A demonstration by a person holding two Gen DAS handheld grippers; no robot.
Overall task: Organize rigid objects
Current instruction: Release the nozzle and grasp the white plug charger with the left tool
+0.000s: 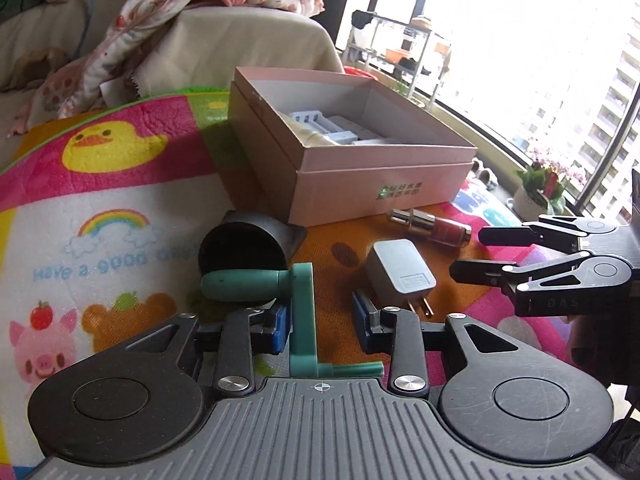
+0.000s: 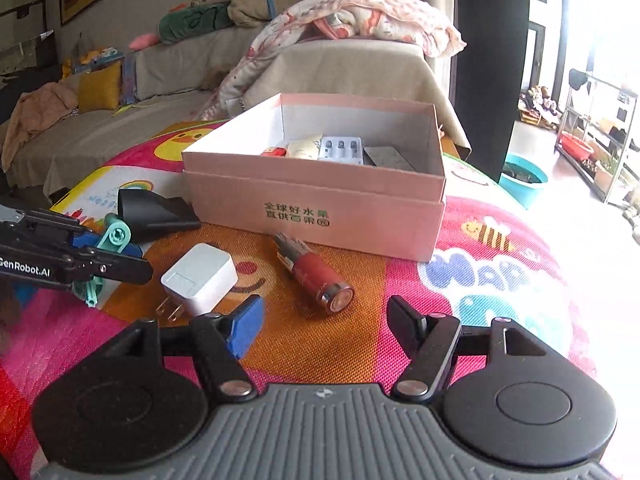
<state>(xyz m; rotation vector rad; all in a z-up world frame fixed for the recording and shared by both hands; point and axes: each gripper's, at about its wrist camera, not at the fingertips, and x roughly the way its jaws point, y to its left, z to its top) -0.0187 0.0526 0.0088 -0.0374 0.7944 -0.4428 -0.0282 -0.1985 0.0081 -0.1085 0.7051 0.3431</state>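
Note:
A teal plastic crank handle (image 1: 302, 312) lies on the colourful mat between the open fingers of my left gripper (image 1: 320, 326), against the left pad. It also shows in the right wrist view (image 2: 114, 240). A white plug charger (image 1: 400, 276) (image 2: 200, 280) and a red cylindrical tube (image 1: 434, 225) (image 2: 316, 276) lie on the orange patch. A black nozzle (image 1: 244, 248) (image 2: 154, 210) lies left of them. The open pink box (image 1: 372, 184) (image 2: 320, 216) holds several items. My right gripper (image 2: 326, 330) is open and empty, just short of the tube.
The play mat (image 1: 100, 200) covers the surface. A beige sofa with a floral blanket (image 2: 352, 12) stands behind the box. A potted plant (image 1: 540, 192) and window are at the right. A teal basin (image 2: 524, 182) sits on the floor.

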